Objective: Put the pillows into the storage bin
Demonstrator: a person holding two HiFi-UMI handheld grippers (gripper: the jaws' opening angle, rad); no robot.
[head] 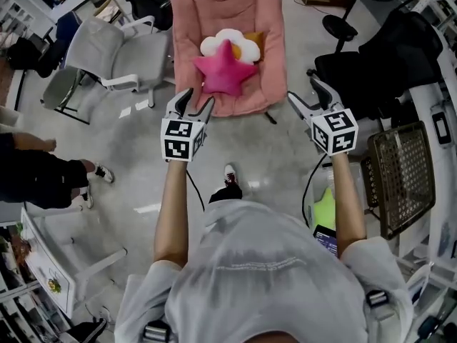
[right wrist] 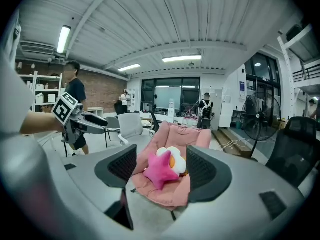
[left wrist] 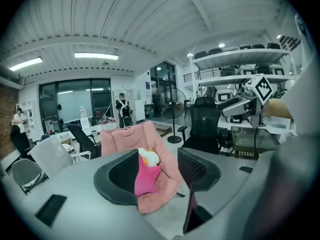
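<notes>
- Left gripper [head: 191, 100] and right gripper [head: 307, 93] gape wide, both empty.
- Best, I judge: pinch one arm of the star pillow [head: 223, 71], upper centre, clear of the flower pillow [head: 230, 43].

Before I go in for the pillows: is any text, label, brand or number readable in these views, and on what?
No text can be read in any view.
Left marker cube and right marker cube: black-and-white square patterns only, no letters or numbers.
Blue wall sign: too small to read.
Coloured sticker on the white panel: too small to read.
</notes>
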